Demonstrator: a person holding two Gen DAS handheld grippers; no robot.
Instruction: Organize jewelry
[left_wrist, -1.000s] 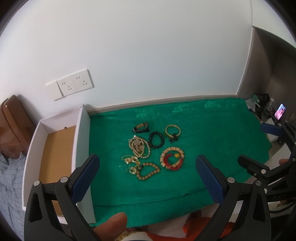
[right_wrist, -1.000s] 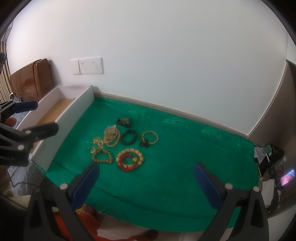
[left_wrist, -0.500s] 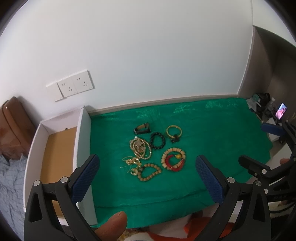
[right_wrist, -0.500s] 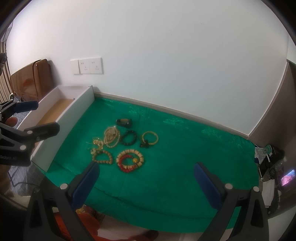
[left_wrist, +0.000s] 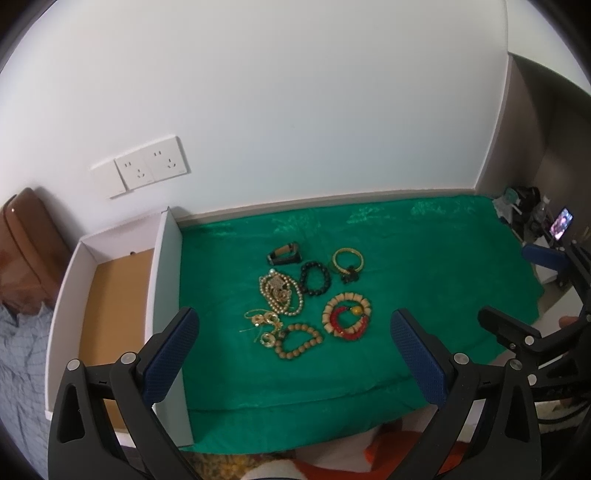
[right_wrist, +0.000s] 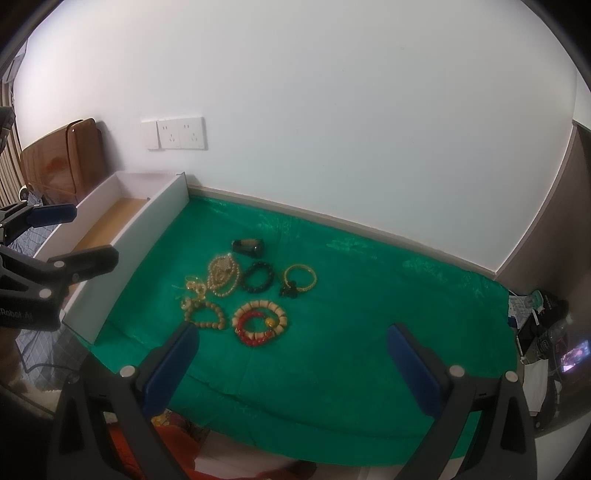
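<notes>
1. While nothing is held, the white cardboard box with a brown floor (left_wrist: 110, 306) stands empty at nine o'clock of the green cloth (left_wrist: 424, 266).
2. Left gripper (left_wrist: 293, 354) and right gripper (right_wrist: 291, 360) hover, jaws wide apart.
3. Jewellery sits mid-cloth; I'd start with the separate red-and-cream bead bracelet (left_wrist: 347, 315), not the tangled gold chains (left_wrist: 262, 325).

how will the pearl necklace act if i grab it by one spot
Likely floppy: the pearl necklace lies in loose overlapping loops on the green cloth, so the rest should dangle. It may snag, since its strands touch the gold earrings. Small round beads could slip between the pads.
</notes>
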